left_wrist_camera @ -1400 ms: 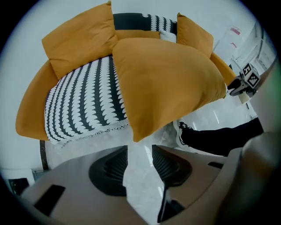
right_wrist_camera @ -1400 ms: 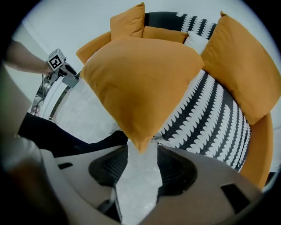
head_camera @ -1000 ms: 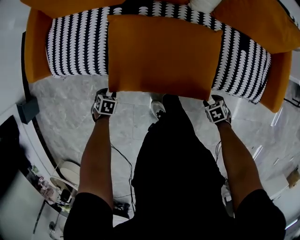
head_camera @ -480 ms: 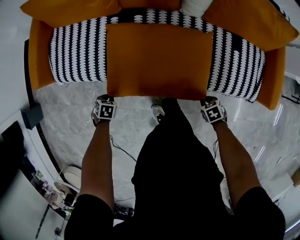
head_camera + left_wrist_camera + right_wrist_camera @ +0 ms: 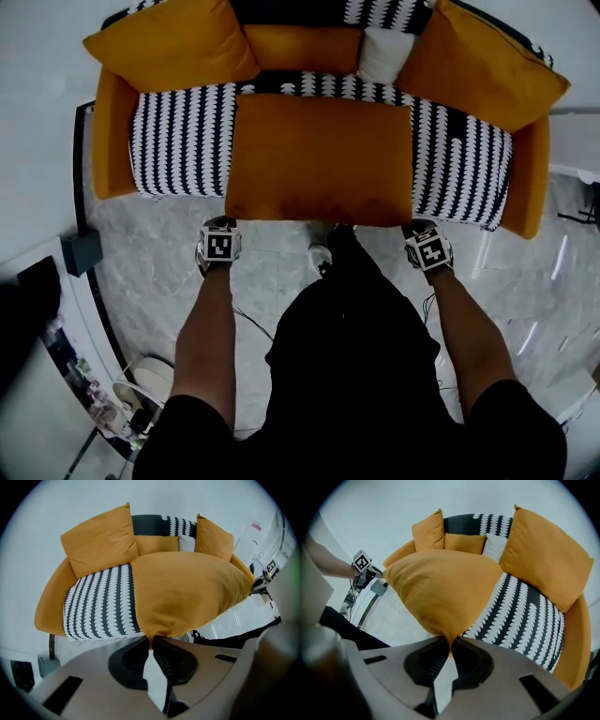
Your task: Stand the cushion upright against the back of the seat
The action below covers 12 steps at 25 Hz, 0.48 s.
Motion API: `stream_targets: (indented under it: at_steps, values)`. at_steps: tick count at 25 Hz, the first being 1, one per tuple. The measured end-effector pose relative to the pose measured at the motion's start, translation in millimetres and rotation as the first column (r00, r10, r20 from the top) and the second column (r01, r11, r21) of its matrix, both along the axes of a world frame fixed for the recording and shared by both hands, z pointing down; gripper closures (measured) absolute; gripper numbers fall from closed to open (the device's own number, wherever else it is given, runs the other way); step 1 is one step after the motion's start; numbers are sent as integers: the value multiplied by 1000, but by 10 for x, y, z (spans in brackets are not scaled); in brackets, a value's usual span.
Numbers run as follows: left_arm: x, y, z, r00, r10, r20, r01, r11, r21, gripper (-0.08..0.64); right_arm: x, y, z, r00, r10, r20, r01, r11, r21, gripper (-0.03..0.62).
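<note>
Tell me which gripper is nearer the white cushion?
Right. The right gripper is almost directly in front of the white cushion; the left gripper is farther off sideways.

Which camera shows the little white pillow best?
The head view: the white pillow sits in plain sight at the sofa's back. The right gripper view shows it too, at an angle. The left gripper view shows just a small patch above the held cushion.

No legible txt, labels or nos.
</note>
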State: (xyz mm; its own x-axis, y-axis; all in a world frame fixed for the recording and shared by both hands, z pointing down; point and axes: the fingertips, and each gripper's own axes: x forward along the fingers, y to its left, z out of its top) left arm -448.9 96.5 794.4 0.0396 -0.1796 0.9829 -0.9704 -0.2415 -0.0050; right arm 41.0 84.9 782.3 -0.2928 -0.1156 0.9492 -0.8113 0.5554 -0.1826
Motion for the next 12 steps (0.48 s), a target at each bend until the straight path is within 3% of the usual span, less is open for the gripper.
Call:
stream_targets:
  at_steps: [12]
  values:
    - [120,-702,-983,989,-128,-74,138,979,147,523,35,-683,-861,976,142,164,-156,985,74,543]
